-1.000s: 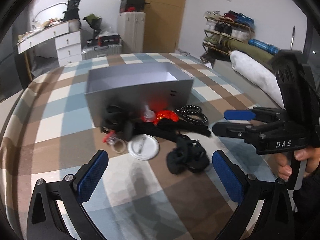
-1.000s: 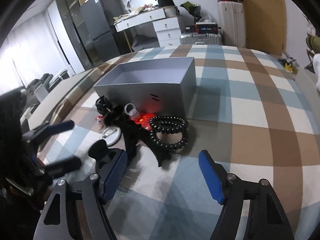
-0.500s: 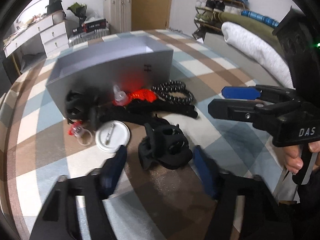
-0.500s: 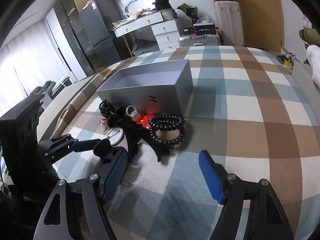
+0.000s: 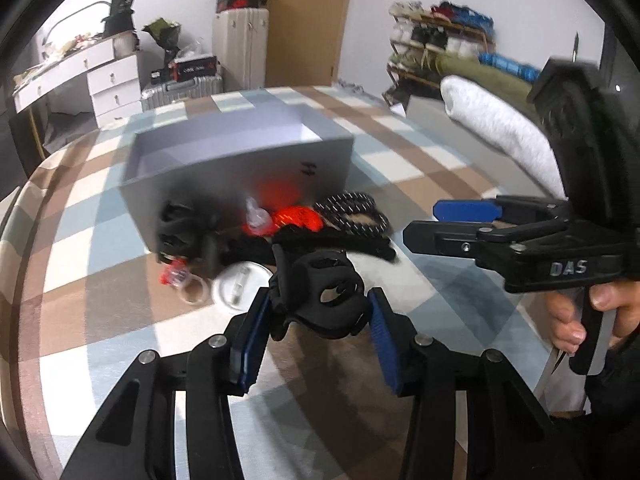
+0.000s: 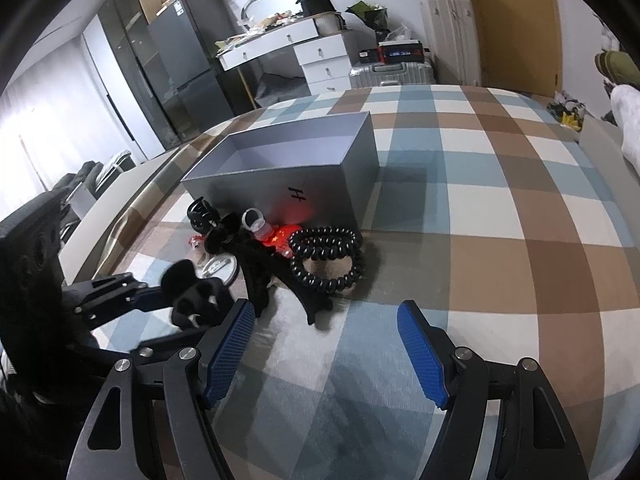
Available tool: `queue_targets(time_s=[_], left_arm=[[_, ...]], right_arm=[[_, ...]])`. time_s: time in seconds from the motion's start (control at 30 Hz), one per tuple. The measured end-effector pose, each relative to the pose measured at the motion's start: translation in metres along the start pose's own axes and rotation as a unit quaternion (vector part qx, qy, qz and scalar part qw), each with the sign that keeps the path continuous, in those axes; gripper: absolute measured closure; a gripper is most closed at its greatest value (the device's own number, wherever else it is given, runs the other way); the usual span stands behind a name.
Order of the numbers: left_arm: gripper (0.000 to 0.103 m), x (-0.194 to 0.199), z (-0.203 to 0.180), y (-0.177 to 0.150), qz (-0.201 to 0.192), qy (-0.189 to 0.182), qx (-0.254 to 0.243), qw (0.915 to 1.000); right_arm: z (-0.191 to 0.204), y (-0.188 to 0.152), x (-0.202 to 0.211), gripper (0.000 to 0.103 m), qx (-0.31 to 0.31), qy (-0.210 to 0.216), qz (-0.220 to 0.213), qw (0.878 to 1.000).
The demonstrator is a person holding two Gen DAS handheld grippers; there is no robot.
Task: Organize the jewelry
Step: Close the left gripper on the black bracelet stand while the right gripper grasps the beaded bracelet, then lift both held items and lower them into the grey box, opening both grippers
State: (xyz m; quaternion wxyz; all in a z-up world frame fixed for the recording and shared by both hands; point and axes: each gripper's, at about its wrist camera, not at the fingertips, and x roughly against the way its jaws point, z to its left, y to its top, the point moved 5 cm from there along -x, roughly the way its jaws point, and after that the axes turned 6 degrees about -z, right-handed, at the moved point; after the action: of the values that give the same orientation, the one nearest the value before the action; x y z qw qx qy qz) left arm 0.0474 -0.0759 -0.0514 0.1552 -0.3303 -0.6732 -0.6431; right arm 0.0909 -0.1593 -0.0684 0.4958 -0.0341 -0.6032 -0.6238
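My left gripper [image 5: 316, 316] is shut on a black hair clip [image 5: 320, 292] and holds it just above the checked cloth; it also shows in the right wrist view [image 6: 196, 296]. Behind it a pile lies against an open grey box [image 5: 240, 160]: a black coiled band [image 5: 356, 216], a red piece [image 5: 296, 216], a white round badge [image 5: 240, 284] and other black clips [image 5: 180, 232]. My right gripper [image 6: 324, 340] is open and empty, short of the coiled band [image 6: 328, 256]; it also shows at the right of the left wrist view [image 5: 452, 224].
The checked cloth [image 6: 480, 220] covers a bed-like surface. A white drawer desk [image 6: 312, 52], suitcases [image 6: 392, 72], a dark fridge [image 6: 180, 80] and a shoe rack [image 5: 440, 40] stand beyond its edges. A rolled white blanket [image 5: 496, 128] lies to the right.
My left gripper moved forward, closed on the black hair clip and lifted it slightly. The right gripper stayed open and barely moved.
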Motion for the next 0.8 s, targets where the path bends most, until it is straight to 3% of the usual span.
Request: queue_targets(time_s=[0.2,0.37,0.53,0.8], left_arm=[[0.061,0.007,0.016,0.007,-0.03,0.003,0.023,0.9993],[0.061,0.009,0.027,0.009,-0.04,0.015,0.036,0.9985],[0.061,0.01,0.037,0.009,-0.043,0.017,0.047,0.9978],[0.061,0.011,0.042,0.008,-0.045,0.018,0.047,0.9977]], right_arm=[[0.001,0.017,-0.016,0.03,-0.021,-0.005,0.0,1.0],[0.007,0.021,-0.028,0.044,-0.004,-0.024,0.01,1.0],[-0.005,0.023,-0.029,0.053,-0.058,-0.001,0.011,0.998],[-0.02,0.03,-0.042,0.074,-0.092,-0.022,0.027,0.995]])
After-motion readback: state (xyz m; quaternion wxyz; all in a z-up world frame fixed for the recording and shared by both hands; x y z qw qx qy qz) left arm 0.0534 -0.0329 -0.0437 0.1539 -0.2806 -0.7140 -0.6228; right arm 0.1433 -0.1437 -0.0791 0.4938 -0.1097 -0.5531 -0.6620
